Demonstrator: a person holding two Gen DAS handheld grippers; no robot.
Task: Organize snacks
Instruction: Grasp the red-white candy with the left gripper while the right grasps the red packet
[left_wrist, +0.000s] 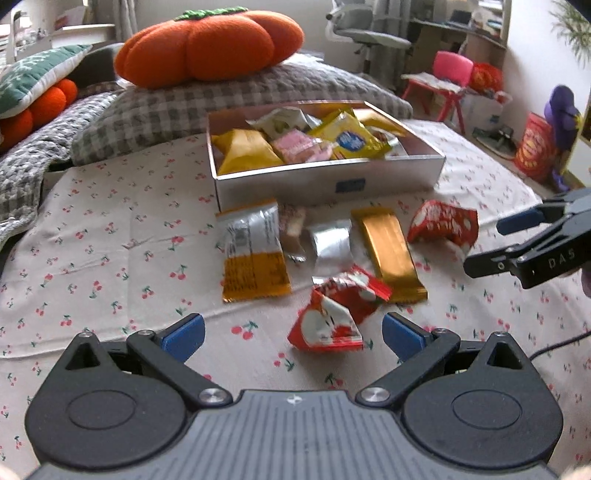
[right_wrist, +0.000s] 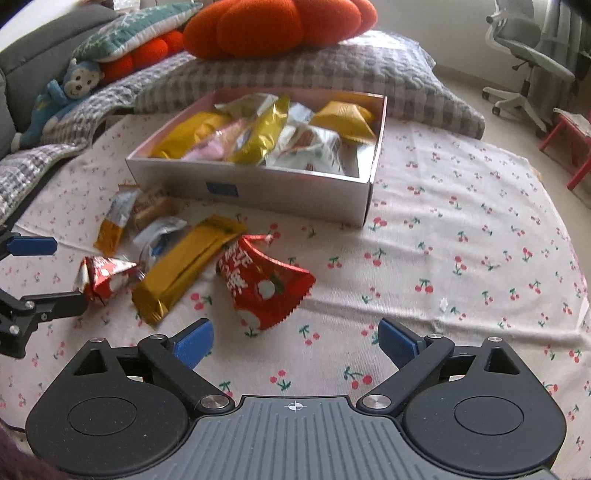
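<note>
Both our grippers, left gripper (left_wrist: 291, 334) and right gripper (right_wrist: 295, 341), are gaping wide, empty; gold bar (left_wrist: 388, 254) is lying lengthwise toward the box (left_wrist: 325, 181).

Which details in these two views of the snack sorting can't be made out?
- White cardboard box: lowest snacks hidden under top packets, both views.
- Small blue label on its front wall: print too small.
- Silver foil wrapper: partly covered by the long gold bar wrapper, right wrist view.
</note>
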